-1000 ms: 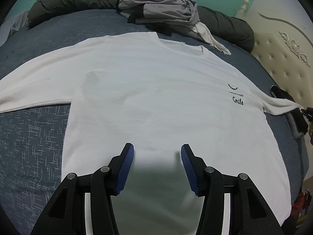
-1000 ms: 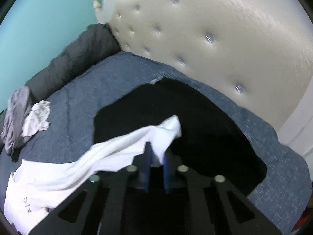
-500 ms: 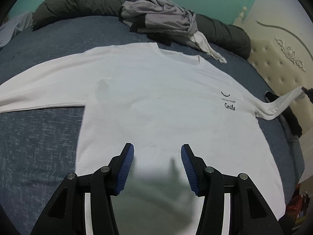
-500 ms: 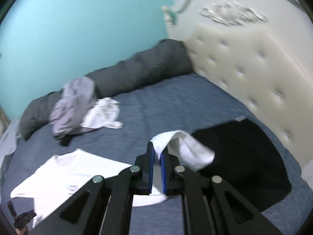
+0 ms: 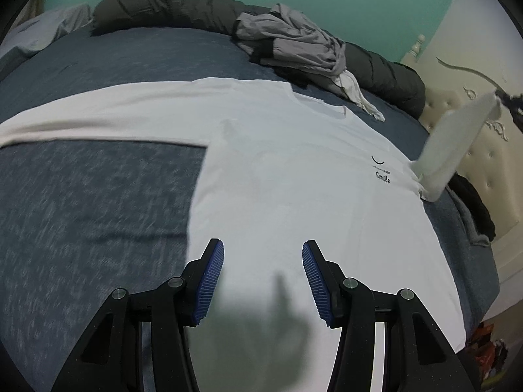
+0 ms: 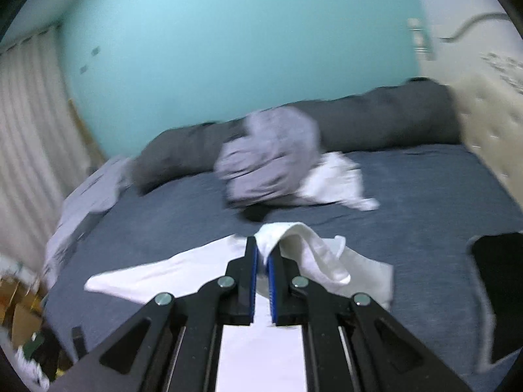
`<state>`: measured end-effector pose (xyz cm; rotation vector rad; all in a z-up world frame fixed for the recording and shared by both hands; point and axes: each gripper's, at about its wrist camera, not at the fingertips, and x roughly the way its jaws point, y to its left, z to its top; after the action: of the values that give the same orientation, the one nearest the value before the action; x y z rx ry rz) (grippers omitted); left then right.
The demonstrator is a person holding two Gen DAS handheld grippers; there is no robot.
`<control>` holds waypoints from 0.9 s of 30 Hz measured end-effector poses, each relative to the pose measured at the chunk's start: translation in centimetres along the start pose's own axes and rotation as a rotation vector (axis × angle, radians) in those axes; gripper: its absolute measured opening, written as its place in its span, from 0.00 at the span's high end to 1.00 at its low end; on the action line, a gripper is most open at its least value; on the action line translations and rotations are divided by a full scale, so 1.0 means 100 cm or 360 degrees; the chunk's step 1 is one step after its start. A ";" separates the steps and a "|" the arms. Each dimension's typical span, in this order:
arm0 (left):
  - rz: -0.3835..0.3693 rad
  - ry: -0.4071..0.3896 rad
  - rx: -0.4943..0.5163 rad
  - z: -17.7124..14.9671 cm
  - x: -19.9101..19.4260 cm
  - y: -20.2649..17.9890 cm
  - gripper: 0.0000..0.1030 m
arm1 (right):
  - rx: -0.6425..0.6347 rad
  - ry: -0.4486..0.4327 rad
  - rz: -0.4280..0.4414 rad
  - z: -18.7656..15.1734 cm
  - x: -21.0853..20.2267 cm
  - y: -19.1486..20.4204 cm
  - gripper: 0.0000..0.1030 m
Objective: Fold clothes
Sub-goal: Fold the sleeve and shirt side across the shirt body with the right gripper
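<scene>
1. The white shirt (image 5: 294,170) lies spread flat, front up, on the blue bed (image 5: 98,202), its neckline toward the dark bolster (image 5: 170,6) at the far edge and its hem nearest the left gripper (image 5: 263,281).
2. The right gripper (image 6: 261,258) is clamped on the cuff of one sleeve (image 5: 457,143). In the left view that sleeve rises off the bed beside the "Smile" print (image 5: 382,176); in the right view the cuff bunches over the blue pads.
3. The left gripper stands partly open over the hem, nothing between its jaws. I cannot tell if it touches the cloth.
4. The other sleeve (image 5: 81,117) lies straight on the bed, stretched away from the print.
5. Handling, as I judge it: the shirt is light, soft knit with no stiffness. It will drape and sag from any single hold, and the body may drag along if the sleeve is pulled hard.
6. A cuff is a fair hold: the doubled seam gives the pads something thick to bite. For the body, the hem corners or shoulder seams look best; a pinch mid-panel would only pucker it.
7. A grey garment (image 5: 294,42) and a white one (image 6: 333,179) lie heaped against the bolster, apart from the shirt; a black garment (image 6: 497,287) lies near the headboard (image 5: 483,170).
</scene>
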<state>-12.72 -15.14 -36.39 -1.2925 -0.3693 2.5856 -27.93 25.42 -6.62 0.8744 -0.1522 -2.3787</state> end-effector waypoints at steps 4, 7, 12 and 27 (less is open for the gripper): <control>0.0001 -0.0026 -0.0031 -0.005 -0.016 0.009 0.47 | -0.0070 0.0131 0.0205 -0.031 0.036 0.068 0.95; -0.0004 -0.0041 -0.0059 -0.009 -0.025 0.015 0.47 | -0.0174 0.0261 0.0316 -0.067 0.065 0.118 0.95; -0.0005 -0.0042 -0.0067 -0.014 -0.030 0.020 0.47 | -0.0186 0.0529 0.0429 -0.139 0.117 0.151 0.95; 0.0015 0.0048 -0.0035 -0.012 -0.003 0.019 0.47 | -0.0021 0.0606 0.0565 -0.234 0.142 0.139 0.60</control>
<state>-11.75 -16.91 -37.44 -1.3423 -0.3881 2.5739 -15.16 8.19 -28.58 1.1691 -0.1266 -1.8507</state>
